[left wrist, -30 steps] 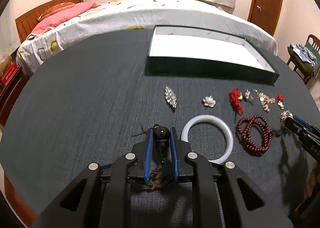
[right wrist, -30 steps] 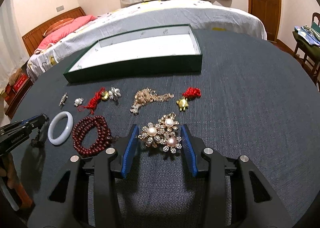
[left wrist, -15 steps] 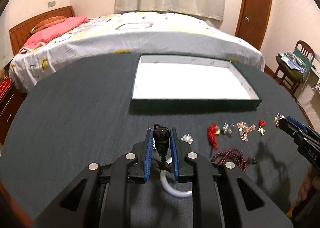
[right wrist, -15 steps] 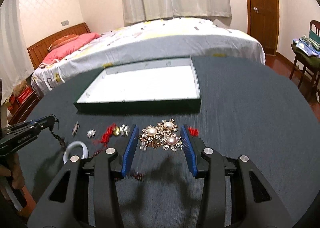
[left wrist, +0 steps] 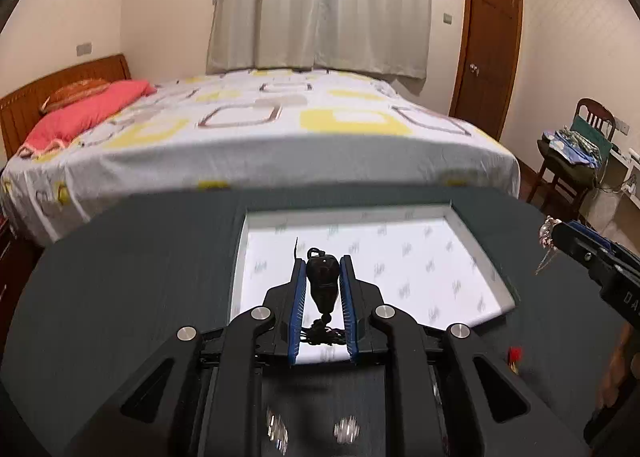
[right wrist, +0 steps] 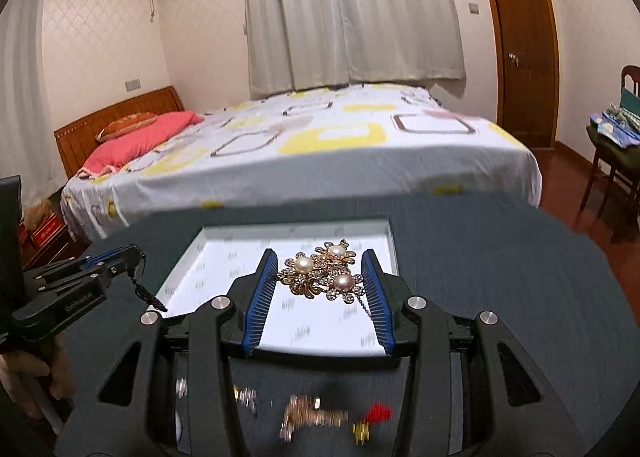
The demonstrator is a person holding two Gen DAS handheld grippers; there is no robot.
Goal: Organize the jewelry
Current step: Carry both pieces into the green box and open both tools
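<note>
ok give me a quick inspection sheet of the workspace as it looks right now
surface: dark table, bare to the left of the tray.
job's things: open white-lined tray, nothing lying in it; dark pendant and pearl flower brooch, both carried above it.
clutter: loose jewelry on the table near the tray's front, blurred.
grippers: left gripper shut on the pendant, its tassel hanging; right gripper shut on the brooch.
cables: nothing seen on the table.
surroundings: bed with pink pillow, curtains, brown door, chair piled with cloth.
</note>
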